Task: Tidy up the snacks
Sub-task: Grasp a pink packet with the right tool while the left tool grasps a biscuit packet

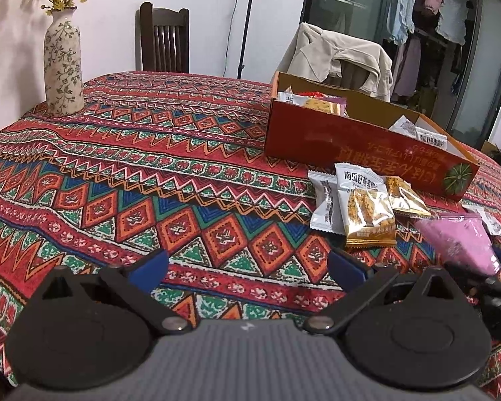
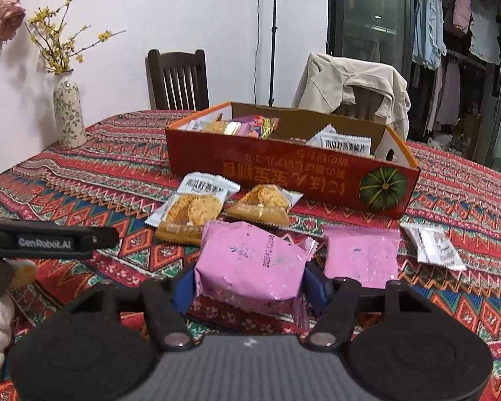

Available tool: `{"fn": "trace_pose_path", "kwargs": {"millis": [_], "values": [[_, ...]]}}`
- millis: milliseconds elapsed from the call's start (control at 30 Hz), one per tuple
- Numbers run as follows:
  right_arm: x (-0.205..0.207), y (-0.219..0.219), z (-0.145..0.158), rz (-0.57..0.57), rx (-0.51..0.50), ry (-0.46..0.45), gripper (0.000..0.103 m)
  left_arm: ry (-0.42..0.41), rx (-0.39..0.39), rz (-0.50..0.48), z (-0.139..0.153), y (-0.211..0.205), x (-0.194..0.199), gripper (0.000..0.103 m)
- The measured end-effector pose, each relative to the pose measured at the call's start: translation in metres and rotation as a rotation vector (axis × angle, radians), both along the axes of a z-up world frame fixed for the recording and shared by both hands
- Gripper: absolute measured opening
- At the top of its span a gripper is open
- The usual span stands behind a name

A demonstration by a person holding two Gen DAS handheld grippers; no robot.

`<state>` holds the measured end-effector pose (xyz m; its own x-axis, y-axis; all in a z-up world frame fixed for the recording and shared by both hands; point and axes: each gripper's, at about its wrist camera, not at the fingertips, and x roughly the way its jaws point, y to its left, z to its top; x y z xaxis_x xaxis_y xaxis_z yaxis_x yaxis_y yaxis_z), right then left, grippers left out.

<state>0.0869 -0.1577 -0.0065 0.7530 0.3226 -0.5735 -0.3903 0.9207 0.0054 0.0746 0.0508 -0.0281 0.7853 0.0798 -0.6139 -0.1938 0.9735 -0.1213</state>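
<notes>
Right wrist view, fingers (image 2: 197, 287) pinching pink packet (image 2: 250, 264); red box (image 2: 284, 170) beyond

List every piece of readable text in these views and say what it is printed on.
"GenRobot.AI": on the left hand-held gripper, seen from the right wrist.
"南瓜籽燕麦脆片": on the white packet in the red box.
The same wording shows on the oat crisp packet, partly cut off.
Box lettering: upside down, not reliably legible.
Date stamp on the pink packet: too blurred.
</notes>
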Motion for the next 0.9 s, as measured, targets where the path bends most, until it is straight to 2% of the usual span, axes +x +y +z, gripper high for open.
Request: {"fn": "trace_pose_path", "kwargs": {"millis": [200, 367, 633, 767, 900], "values": [[0.005, -0.008, 0.014, -0.010, 0.000, -0.036, 0.065, -0.007, -0.006, 0.013, 0.002, 0.001, 0.000, 0.103], [0.015, -0.020, 0.025, -0.021, 0.003, -0.070, 0.065, 0.005, -0.040, 0.000, 0.016, 0.003, 0.002, 0.103], [0.035, -0.039, 0.022, -0.057, 0.042, -0.103, 0.065, -0.019, 0.029, -0.020, 0.043, -0.026, 0.023, 0.103], [0.043, -0.047, 0.013, -0.078, 0.093, -0.103, 0.065, -0.009, 0.069, -0.037, 0.043, -0.051, 0.039, 0.103], [0.042, -0.052, 0.009, -0.088, 0.096, -0.126, 0.065, -0.007, 0.108, -0.036, 0.036, -0.074, 0.056, 0.103]]}}
